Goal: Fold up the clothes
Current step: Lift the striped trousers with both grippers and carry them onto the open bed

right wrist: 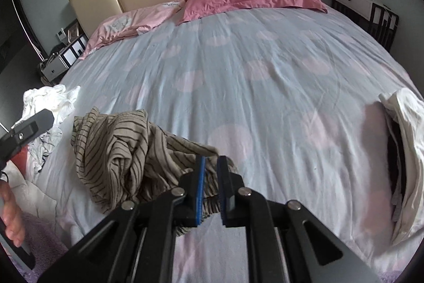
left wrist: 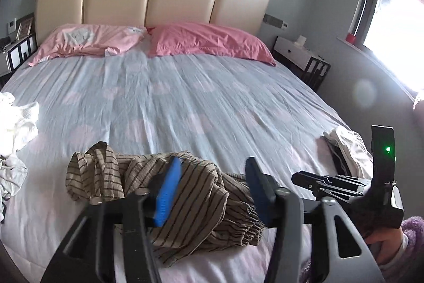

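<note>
A crumpled beige garment with dark stripes (left wrist: pixel 185 192) lies on the near part of the bed; it also shows in the right wrist view (right wrist: pixel 119 150). My left gripper (left wrist: pixel 212 171) is open, its blue pads spread over the garment. My right gripper (right wrist: pixel 212 163) is nearly shut, its pads pinching the garment's right edge. The right gripper's body (left wrist: pixel 344 184) shows at the right of the left wrist view.
The bed has a pale blue sheet with pink dots (left wrist: pixel 185 97) and two pink pillows (left wrist: pixel 209 40) against a cream headboard. A heap of white clothes (left wrist: pixel 16 129) lies at the left edge. A folded white and dark stack (right wrist: pixel 405 150) lies at the right edge. Nightstands flank the bed.
</note>
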Available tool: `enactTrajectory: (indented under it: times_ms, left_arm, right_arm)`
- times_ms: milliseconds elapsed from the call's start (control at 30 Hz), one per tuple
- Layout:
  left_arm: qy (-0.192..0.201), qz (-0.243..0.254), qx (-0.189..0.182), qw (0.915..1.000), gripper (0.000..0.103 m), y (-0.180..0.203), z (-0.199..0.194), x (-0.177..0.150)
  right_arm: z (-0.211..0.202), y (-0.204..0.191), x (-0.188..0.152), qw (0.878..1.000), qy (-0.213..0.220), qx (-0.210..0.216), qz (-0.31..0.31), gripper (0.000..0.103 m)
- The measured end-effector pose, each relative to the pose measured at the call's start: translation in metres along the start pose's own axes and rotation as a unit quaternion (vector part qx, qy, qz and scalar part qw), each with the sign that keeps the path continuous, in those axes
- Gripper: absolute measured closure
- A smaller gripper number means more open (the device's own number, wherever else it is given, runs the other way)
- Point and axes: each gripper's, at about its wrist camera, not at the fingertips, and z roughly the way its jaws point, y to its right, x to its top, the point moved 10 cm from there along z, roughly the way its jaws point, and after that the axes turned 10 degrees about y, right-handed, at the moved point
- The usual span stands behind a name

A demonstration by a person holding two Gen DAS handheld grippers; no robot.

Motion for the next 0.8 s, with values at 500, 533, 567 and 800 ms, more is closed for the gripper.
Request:
enactTrajectory:
  times_ms: [500, 533, 567, 800]
  left_arm:
    - [-0.157, 0.071, 0.083, 0.9815, 0.022, -0.031, 0.031, -0.078]
    - [-0.171, 0.072, 0.089, 0.9786, 0.022, -0.035, 0.034, -0.086]
    - [-0.179, 0.070, 0.092, 0.9771, 0.022, -0.038, 0.036, -0.090]
    - [-0.209, 0.068, 0.068, 0.9732, 0.022, -0.031, 0.046, -0.110]
  right_arm:
    - [0.015, -0.027, -0.021, 0.990, -0.097, 0.057, -0.081, 0.039]
    - [0.020, -0.026, -0.026, 0.989, -0.106, 0.059, -0.082, 0.039]
    - [0.024, -0.026, -0.032, 0.988, -0.115, 0.060, -0.082, 0.039]
    - [0.051, -0.020, -0.062, 0.982, -0.170, 0.073, -0.022, 0.051]
